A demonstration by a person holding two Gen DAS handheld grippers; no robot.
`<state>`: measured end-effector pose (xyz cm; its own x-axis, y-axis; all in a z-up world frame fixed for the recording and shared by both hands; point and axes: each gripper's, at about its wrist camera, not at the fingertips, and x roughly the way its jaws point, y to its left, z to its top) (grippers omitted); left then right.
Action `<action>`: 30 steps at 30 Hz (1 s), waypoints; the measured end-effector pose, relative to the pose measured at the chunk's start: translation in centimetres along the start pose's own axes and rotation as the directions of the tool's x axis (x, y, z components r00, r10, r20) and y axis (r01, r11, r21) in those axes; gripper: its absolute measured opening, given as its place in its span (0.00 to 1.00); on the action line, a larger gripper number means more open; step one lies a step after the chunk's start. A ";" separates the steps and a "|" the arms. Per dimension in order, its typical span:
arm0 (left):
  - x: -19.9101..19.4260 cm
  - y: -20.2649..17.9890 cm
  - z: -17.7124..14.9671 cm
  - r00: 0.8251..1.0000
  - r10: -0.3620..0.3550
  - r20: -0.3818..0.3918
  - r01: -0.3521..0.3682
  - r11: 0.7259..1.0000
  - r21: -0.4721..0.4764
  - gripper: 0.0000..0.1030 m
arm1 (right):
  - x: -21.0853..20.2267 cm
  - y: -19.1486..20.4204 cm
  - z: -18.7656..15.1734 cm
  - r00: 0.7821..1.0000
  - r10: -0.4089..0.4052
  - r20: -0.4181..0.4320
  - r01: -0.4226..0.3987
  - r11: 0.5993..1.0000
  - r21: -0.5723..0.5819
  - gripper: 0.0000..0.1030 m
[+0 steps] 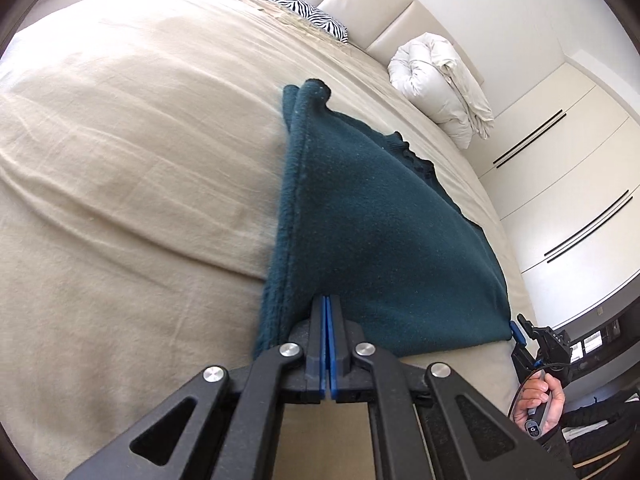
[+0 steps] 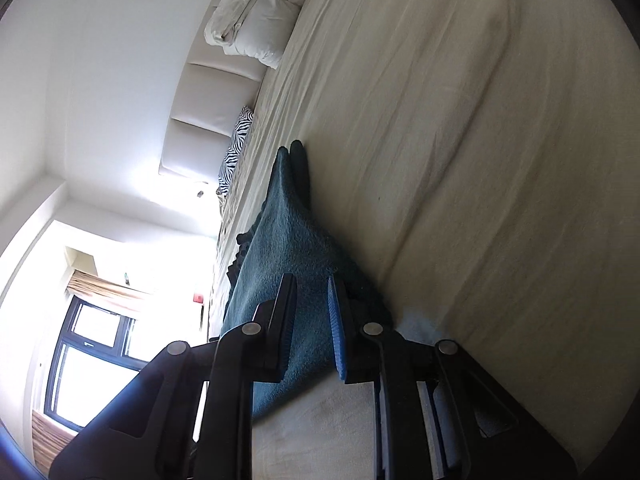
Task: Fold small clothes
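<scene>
A dark teal fleece garment [image 1: 380, 220] lies folded lengthways on the beige bed sheet [image 1: 120, 160], its near edge lifted and stretched between both grippers. My left gripper [image 1: 328, 300] is shut on the near edge towards its left corner. The right gripper [image 1: 518, 328] grips the near right corner, with a person's hand [image 1: 538, 400] on its handle. In the right wrist view, the right gripper [image 2: 312, 284] has the teal garment [image 2: 280, 240] pinched between its blue pads. The garment's far end rests on the sheet [image 2: 480, 160].
A rolled white duvet [image 1: 440, 84] and a zebra-print pillow [image 1: 304, 12] lie at the head of the bed against a padded headboard [image 1: 380, 4]. White wardrobe doors [image 1: 560, 180] stand beyond the bed's right side. A bright window [image 2: 88, 352] is in the room's corner.
</scene>
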<state>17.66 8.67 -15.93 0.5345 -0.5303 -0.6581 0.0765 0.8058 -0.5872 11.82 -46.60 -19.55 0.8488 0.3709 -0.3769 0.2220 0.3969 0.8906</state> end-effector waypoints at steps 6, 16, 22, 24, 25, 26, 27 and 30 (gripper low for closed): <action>-3.9 -3.5 3.1 0.987 0.017 0.159 -0.029 0.997 0.069 0.55 | -3.4 1.6 1.8 0.996 -0.050 0.077 0.052 0.998 -0.019 0.18; 8.8 -7.6 13.6 0.992 0.083 0.094 -0.098 0.980 0.173 0.61 | 14.6 14.7 -1.7 0.959 -0.022 -0.282 -0.056 0.962 -0.267 0.18; 10.4 -3.3 14.1 0.995 0.062 0.078 -0.066 0.997 0.044 0.47 | 22.7 15.4 -1.0 0.924 -0.120 -0.364 0.013 0.959 -0.282 0.18; 10.1 -2.6 14.0 0.996 0.036 0.080 -0.038 0.999 0.028 0.44 | 22.6 14.0 1.0 0.941 -0.096 -0.325 0.021 0.973 -0.229 0.18; 10.0 -2.3 14.0 0.996 0.023 0.081 -0.025 1.000 0.017 0.43 | 22.3 13.1 2.2 0.951 -0.079 -0.298 0.024 0.982 -0.185 0.18; 9.8 -1.9 14.0 0.996 0.010 0.083 -0.010 1.000 0.003 0.43 | 21.9 11.9 3.5 0.961 -0.074 -0.267 0.035 0.988 -0.147 0.18; 9.7 -1.8 14.0 0.996 -0.001 0.090 0.002 1.000 -0.008 0.43 | 21.3 10.7 4.5 0.969 -0.076 -0.235 0.051 0.993 -0.110 0.17; 9.2 -0.8 14.0 0.993 -0.041 0.108 0.047 0.997 -0.057 0.43 | 18.3 8.2 7.0 0.987 -0.063 -0.147 0.055 0.997 -0.059 0.17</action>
<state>34.27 6.85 -14.95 0.6187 -0.5312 -0.5788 0.0536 0.7635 -0.6435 32.51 -42.42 -17.41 0.7531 0.4647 -0.4658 0.2399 0.4653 0.8520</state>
